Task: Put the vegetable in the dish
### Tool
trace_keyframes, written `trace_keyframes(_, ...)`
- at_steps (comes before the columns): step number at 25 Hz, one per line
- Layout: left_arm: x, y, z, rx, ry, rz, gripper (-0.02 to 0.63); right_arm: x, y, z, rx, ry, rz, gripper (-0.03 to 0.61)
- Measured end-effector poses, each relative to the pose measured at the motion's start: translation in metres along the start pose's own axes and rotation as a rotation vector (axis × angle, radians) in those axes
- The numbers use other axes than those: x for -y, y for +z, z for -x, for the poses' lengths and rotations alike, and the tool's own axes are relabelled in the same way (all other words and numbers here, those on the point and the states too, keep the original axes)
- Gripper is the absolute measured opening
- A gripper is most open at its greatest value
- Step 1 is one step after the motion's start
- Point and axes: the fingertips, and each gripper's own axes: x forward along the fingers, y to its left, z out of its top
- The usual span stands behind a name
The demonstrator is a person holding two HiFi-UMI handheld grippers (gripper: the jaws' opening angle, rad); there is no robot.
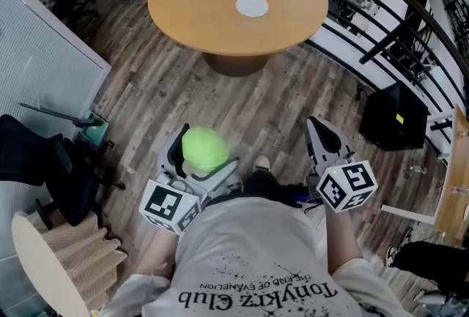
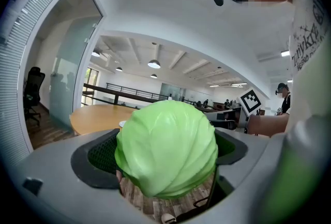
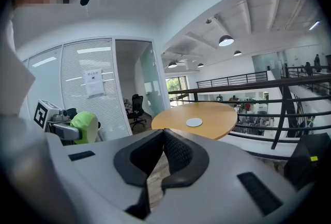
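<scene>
While tongs clamp cabbage, table ahead.

The cabbage between the jaws of the left gripper looked like smooth, faintly glossy plastic with moulded leaf ridges. That gripper and the right gripper had matt grey plastic shells and black, finely ribbed, rubbery pads. Ahead of the jaws, the table had a smooth satin wood top and the dish a plain white face. The floor beneath was grainy wood plank.
</scene>
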Motion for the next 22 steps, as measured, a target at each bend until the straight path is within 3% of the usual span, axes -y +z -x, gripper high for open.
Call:
trace_keyframes(10, -0.031, 0.008, -0.029, 0.000, -0.012, -0.008, 0.522, 0.016, 0.006, -0.036, 0.008, -0.005, -0.012, 0.023)
trace_keyframes(22, -0.106, 0.042, -0.148, -0.015, 0.025, -0.015, 0.522, 0.101, 0.041, -0.160, 0.012, 0.038, -0.013, 0.023)
